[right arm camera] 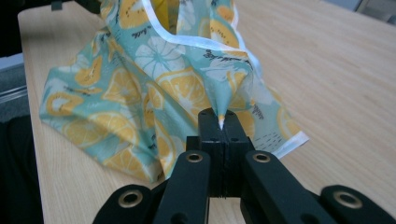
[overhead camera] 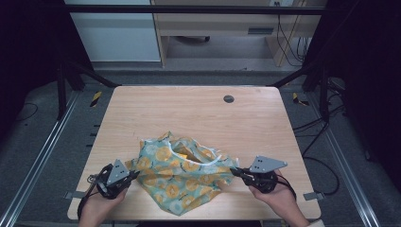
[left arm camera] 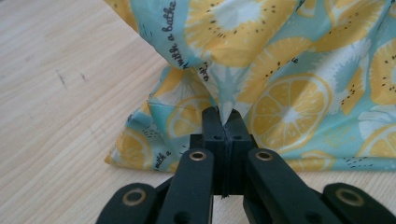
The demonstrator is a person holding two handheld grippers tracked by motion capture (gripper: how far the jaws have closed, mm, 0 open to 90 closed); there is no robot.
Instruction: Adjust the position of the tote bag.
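A teal cloth printed with yellow lemon slices [overhead camera: 182,171] lies crumpled on the near half of the wooden table [overhead camera: 189,113], one white-trimmed edge curling up at its middle. My left gripper [overhead camera: 134,175] is shut on a pinch of the cloth [left arm camera: 261,60] at its left side; the fabric rises taut from the jaws. My right gripper [overhead camera: 235,171] is shut on a pinch of the cloth [right arm camera: 154,84] at its right side, near the white trim [right arm camera: 201,43]. The person's hands hold both grippers close to the table's front edge.
A small round grey grommet [overhead camera: 229,99] sits in the tabletop near the far edge. Black frame posts stand at both far corners, and metal rails run along the table's left and right sides.
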